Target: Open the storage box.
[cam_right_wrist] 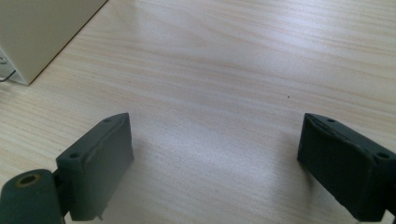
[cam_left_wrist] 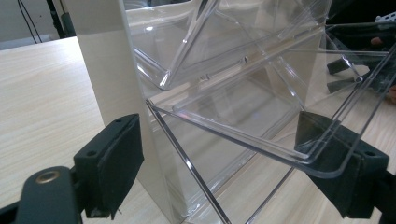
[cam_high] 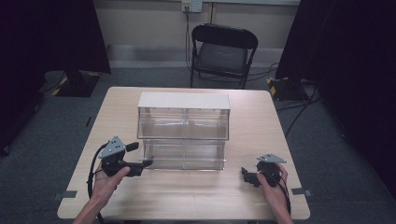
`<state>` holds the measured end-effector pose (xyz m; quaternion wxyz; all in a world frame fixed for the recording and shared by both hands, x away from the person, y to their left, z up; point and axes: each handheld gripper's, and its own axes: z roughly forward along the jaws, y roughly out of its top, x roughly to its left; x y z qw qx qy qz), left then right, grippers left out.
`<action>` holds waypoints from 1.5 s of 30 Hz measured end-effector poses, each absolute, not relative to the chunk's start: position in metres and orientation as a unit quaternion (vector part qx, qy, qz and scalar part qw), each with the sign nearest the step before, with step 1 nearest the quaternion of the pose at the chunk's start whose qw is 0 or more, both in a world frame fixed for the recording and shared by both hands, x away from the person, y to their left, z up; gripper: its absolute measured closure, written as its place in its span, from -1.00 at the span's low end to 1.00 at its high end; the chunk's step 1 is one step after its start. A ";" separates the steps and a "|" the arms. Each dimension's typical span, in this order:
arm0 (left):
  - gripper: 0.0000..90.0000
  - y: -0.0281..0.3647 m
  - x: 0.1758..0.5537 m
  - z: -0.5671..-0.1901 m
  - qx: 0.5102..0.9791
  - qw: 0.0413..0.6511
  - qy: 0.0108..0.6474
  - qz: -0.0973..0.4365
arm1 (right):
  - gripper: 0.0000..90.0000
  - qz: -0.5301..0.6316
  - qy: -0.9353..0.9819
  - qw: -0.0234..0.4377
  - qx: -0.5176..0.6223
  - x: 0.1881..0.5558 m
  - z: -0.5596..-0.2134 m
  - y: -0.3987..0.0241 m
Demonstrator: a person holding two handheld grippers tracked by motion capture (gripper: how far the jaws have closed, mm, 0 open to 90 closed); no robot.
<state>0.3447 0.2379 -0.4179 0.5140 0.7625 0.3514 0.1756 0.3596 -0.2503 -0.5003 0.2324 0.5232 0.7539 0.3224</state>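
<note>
A clear-plastic bin cabinet with a white top and white sides stands mid-table, with two rows of tilt-out bins. My left gripper is at its lower left corner, open. In the left gripper view the jaws straddle the white side wall and the lower bin, which is tilted outward. That bin's rounded rim corner lies right against the right-hand pad. My right gripper rests low over the table at the right front, open, with bare wood between its jaws.
The wooden table has free room on every side of the cabinet. A corner of the cabinet's white wall shows in the right gripper view. A black folding chair stands behind the table, and dark curtains hang on both sides.
</note>
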 end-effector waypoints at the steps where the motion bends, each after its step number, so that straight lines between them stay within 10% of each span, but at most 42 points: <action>1: -0.66 0.238 0.345 -0.418 0.763 0.514 0.351 0.176 | -0.79 0.323 0.754 0.232 0.523 0.360 -0.500 -0.250; 45: -0.65 0.230 0.348 -0.402 0.757 0.525 0.343 0.184 | -0.79 0.322 0.754 0.232 0.523 0.360 -0.500 -0.250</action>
